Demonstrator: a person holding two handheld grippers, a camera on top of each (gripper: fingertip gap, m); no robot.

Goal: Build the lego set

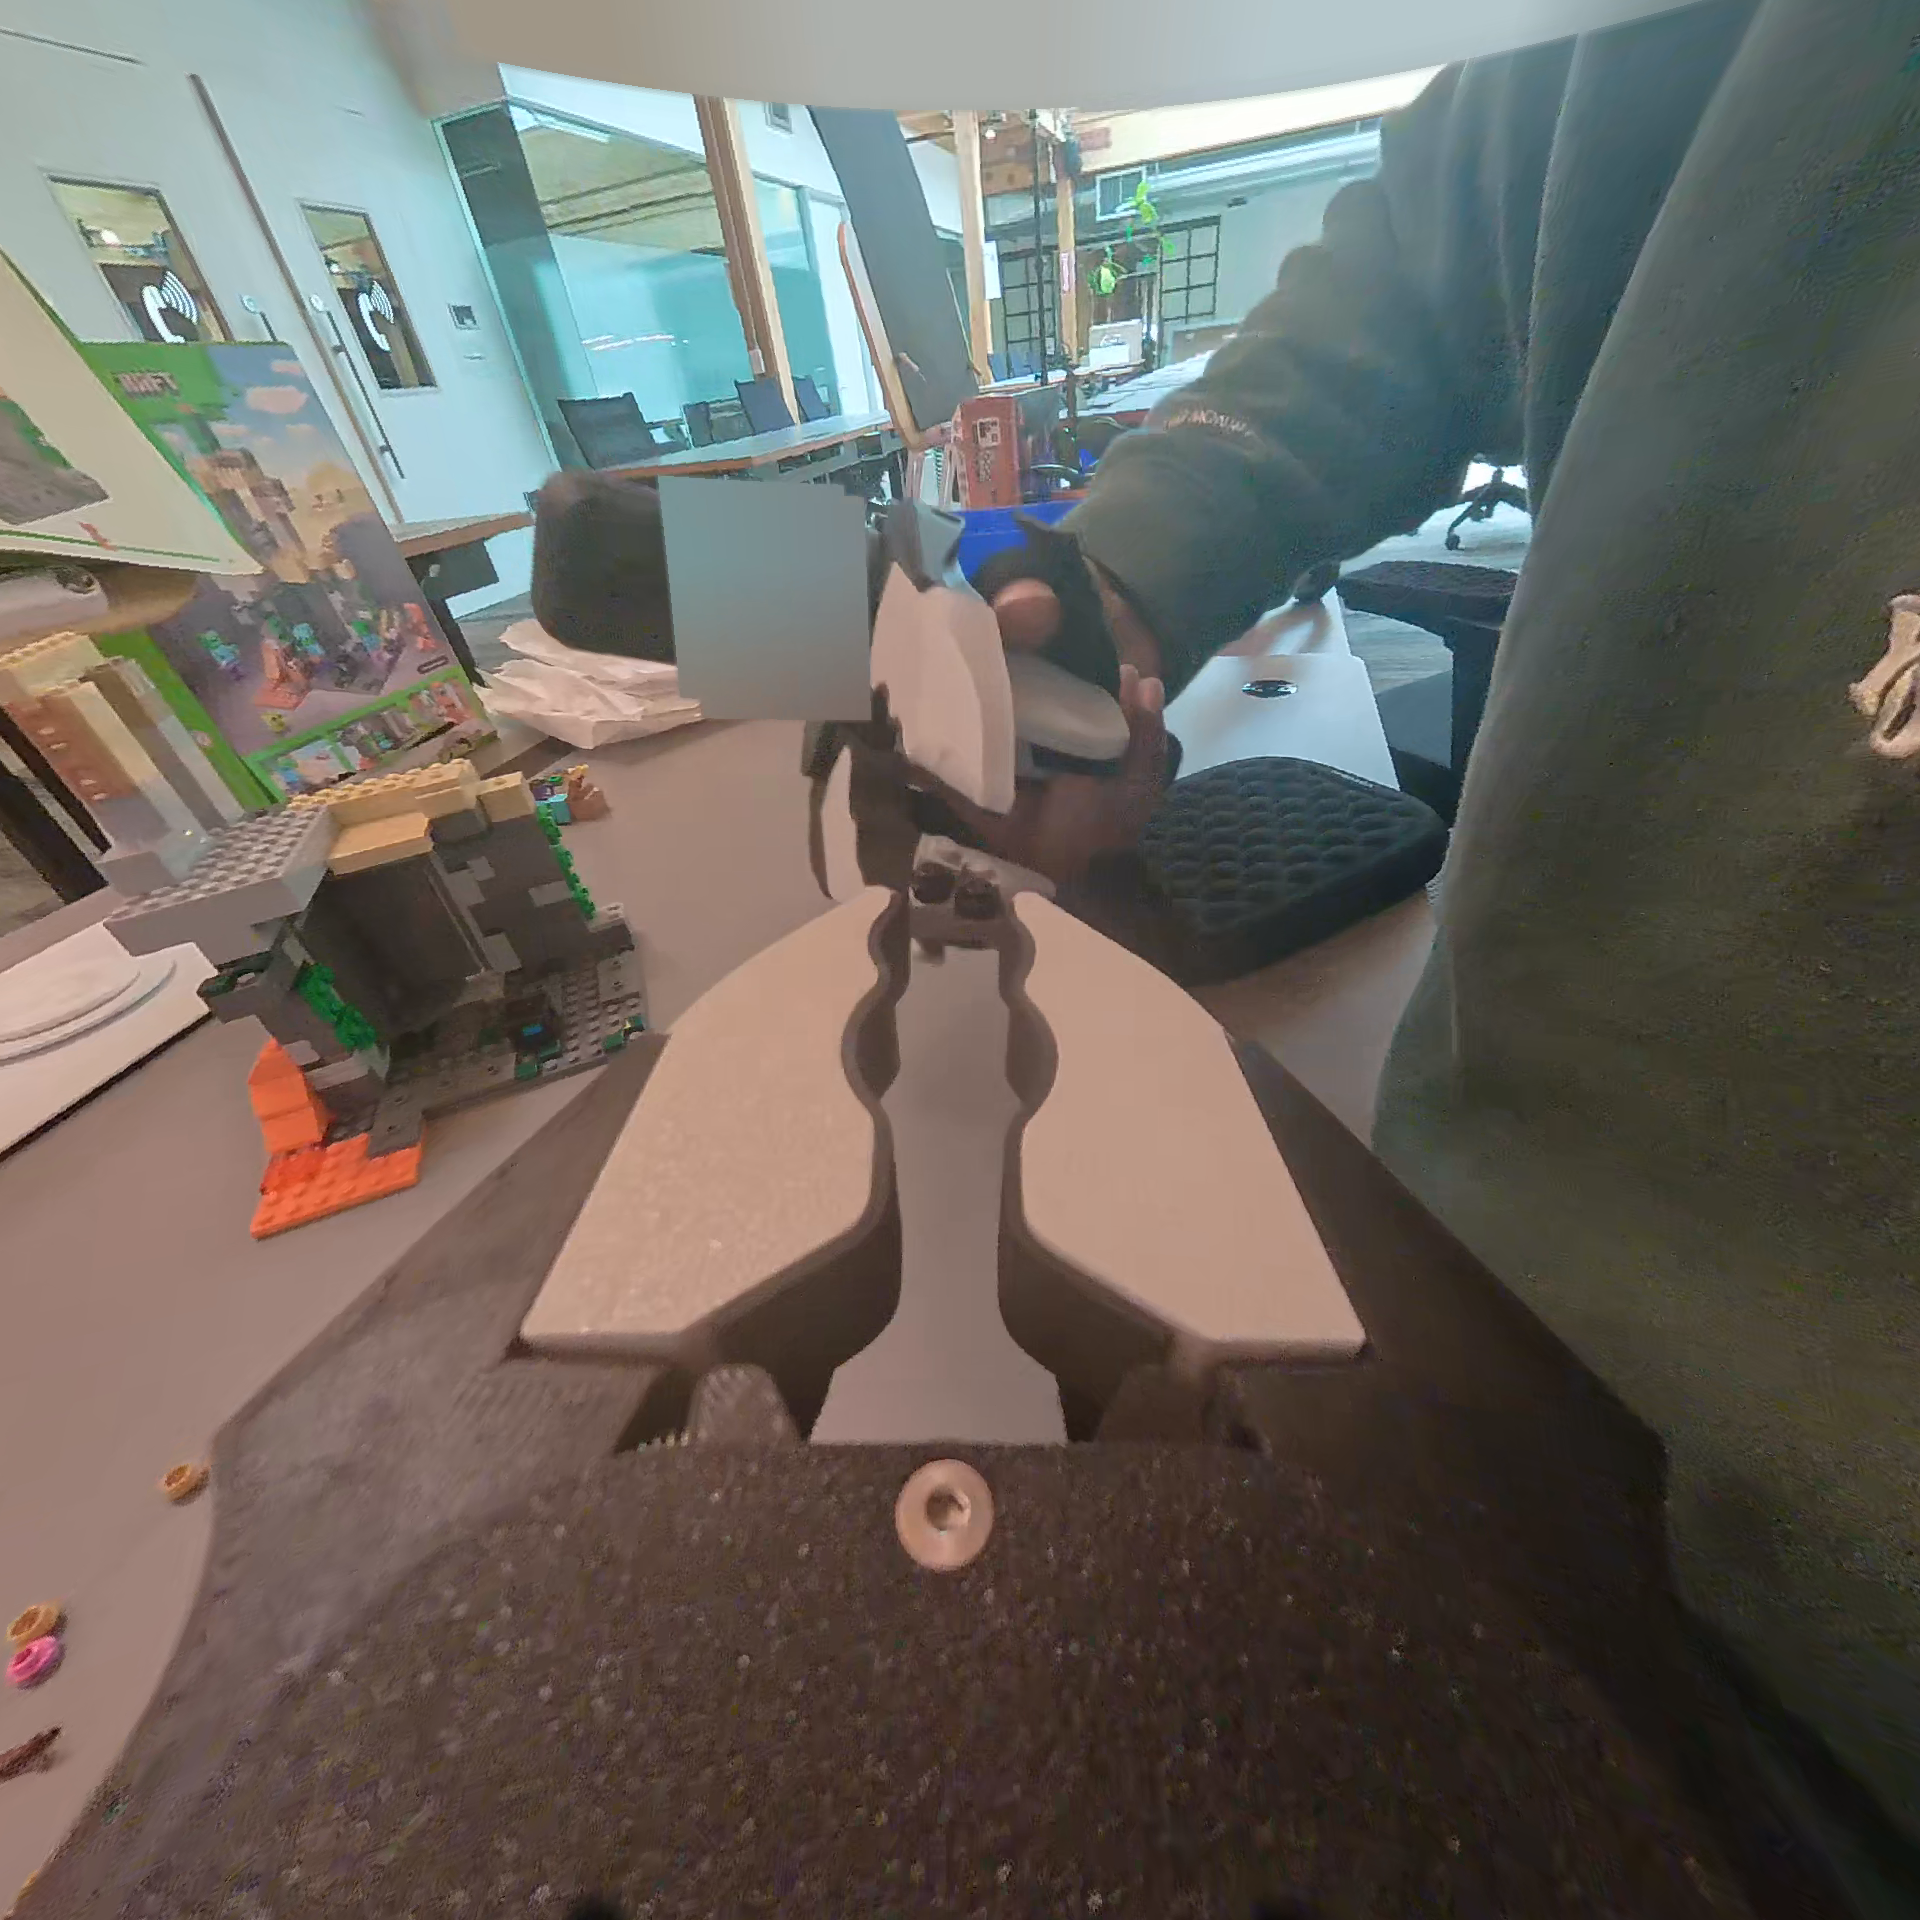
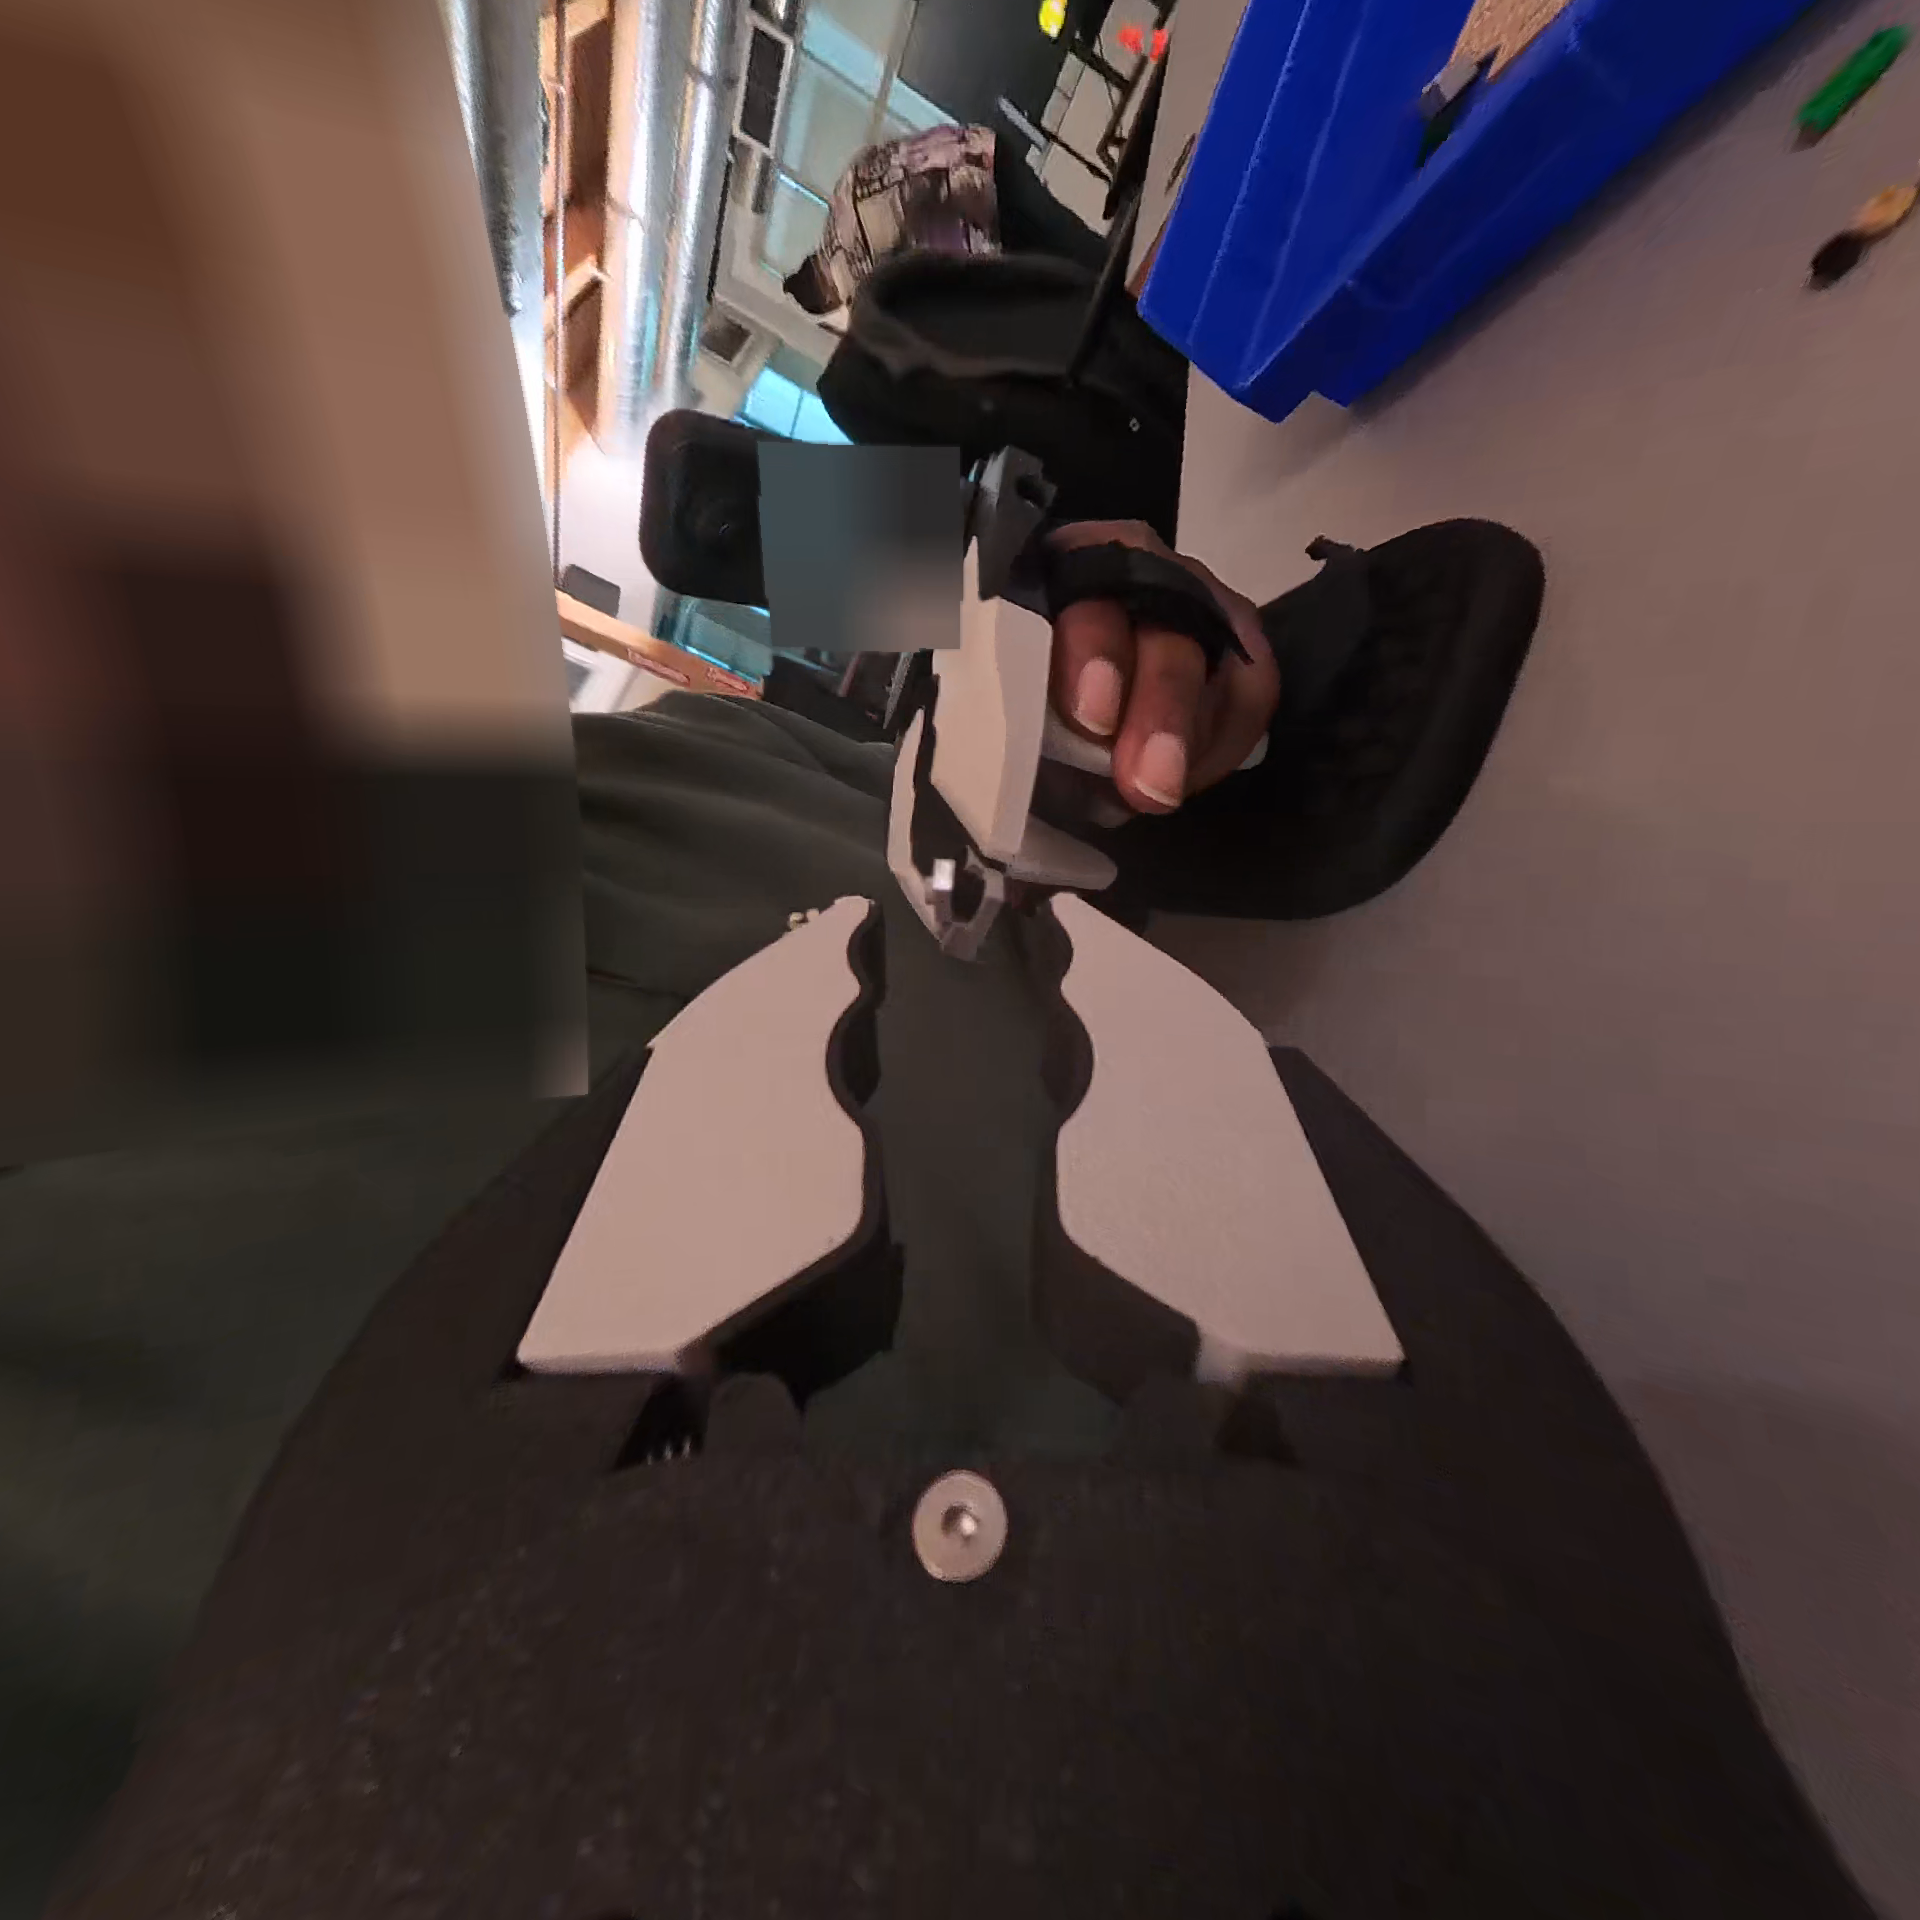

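My left gripper (image 1: 954,906) is shut on a small grey lego piece (image 1: 951,902) with dark studs, held above the grey table. In the right wrist view the left gripper (image 2: 961,904) shows edge-on, with the piece (image 2: 961,930) at its tips. My right gripper (image 2: 964,920) is open, its fingertips on either side of that piece and not closed on it. It also shows in the left wrist view (image 1: 862,842), coming down from above in a person's hand. The partly built lego model (image 1: 416,935), grey rock with green and orange parts, stands on the table at left.
The lego set box (image 1: 312,582) and white paper bags (image 1: 582,675) are behind the model. A blue bin (image 2: 1403,187), a black mesh pad (image 1: 1278,862), a white tray (image 1: 73,997) and small loose pieces (image 1: 36,1652) are nearby. The person's dark green sleeve and body (image 1: 1662,935) fill the right. Less than 4 cm separates the two grippers' tips. The partly built lego model (image 1: 416,935) is about equally far from each gripper, around 30 cm.
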